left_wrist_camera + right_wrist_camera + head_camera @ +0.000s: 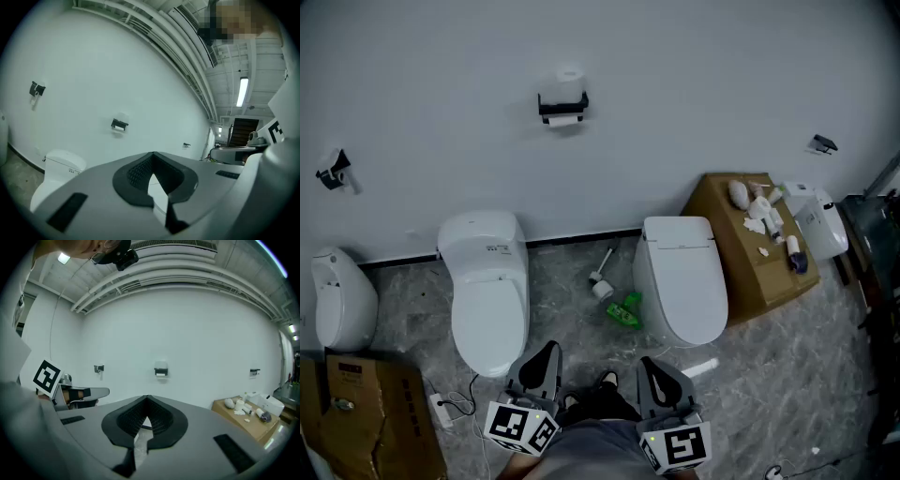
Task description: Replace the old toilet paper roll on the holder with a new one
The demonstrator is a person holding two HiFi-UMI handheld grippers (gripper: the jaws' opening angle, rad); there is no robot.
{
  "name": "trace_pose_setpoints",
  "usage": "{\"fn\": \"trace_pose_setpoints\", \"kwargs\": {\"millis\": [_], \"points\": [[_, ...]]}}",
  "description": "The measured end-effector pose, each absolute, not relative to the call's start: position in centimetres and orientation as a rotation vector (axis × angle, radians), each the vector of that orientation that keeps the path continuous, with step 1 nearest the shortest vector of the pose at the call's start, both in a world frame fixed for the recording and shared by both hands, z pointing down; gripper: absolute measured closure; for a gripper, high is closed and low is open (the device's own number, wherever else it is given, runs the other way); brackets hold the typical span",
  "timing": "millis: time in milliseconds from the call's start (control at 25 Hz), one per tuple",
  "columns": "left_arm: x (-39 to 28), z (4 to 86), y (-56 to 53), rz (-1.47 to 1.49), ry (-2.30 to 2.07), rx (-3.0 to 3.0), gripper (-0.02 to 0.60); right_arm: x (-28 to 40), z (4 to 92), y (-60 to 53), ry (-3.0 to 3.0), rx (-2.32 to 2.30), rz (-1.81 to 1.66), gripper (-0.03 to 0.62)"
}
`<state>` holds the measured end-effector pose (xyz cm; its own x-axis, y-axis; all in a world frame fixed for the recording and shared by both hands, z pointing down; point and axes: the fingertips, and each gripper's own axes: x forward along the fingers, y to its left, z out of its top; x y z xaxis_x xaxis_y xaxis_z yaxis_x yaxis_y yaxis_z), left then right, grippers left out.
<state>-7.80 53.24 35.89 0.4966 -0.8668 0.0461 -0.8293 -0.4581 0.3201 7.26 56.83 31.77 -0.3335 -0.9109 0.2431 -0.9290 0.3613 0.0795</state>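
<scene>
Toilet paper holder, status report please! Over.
Tongs shut, empty: left tongs, right tongs. On wall, holder untouched. Ahead on floor: brush, green bottle.

This is looking like a mock washroom set up in a workshop hall: a left toilet (487, 286) and a right toilet (682, 281) are standing side by side along one white wall (703, 84), a paper holder (562, 106) is hanging above them, a cardboard box (733, 253) is sitting at the floor's (581, 323) far edge, and exposed ducts (187, 280) are running overhead.
</scene>
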Motion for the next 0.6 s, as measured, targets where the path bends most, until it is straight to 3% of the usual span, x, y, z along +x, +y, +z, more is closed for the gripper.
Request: {"fn": "trace_pose_setpoints", "kwargs": {"millis": [600], "points": [[-11.0, 35.0, 53.8, -0.238, -1.476, 2.414, 0.577, 6.9, 30.5, 56.6, -2.406, 1.675, 0.064, 0.577]]}}
